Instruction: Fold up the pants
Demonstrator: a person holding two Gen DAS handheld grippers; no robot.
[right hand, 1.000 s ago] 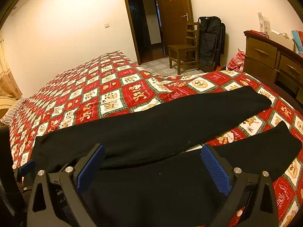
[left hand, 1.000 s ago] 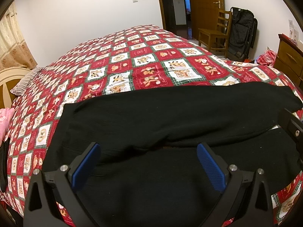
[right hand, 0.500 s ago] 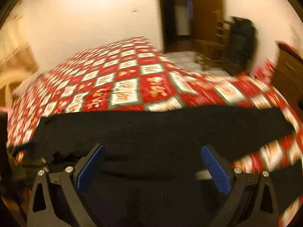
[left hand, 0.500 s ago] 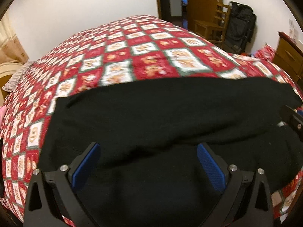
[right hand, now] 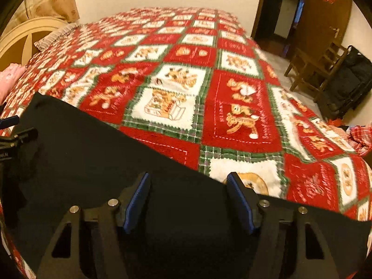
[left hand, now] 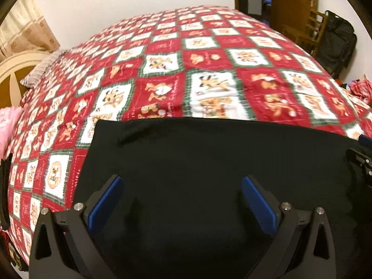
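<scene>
Black pants (left hand: 209, 162) lie flat across the near part of a bed with a red, white and green patchwork quilt (left hand: 204, 69). My left gripper (left hand: 181, 200) hovers over the waist end of the pants, wide open, its blue pads (left hand: 104, 204) apart with nothing pressed between them. In the right wrist view the pants (right hand: 93, 158) fill the lower left. My right gripper (right hand: 188, 197) is low over their far edge and its jaws are closing; the cloth edge runs between the pads (right hand: 239, 200), which do not press on it. Each gripper shows at the edge of the other's view.
A wooden chair (right hand: 318, 67) and a black bag (right hand: 348, 86) stand by the brown door (right hand: 325, 16) right of the bed. A cream headboard (right hand: 25, 37) and striped pillow (right hand: 55, 34) are at the far left, with a pink cloth (left hand: 7, 121) beside them.
Both grippers have come forward and lower over the pants, which now fill more of each view. The right gripper has rolled and its jaws have narrowed.
</scene>
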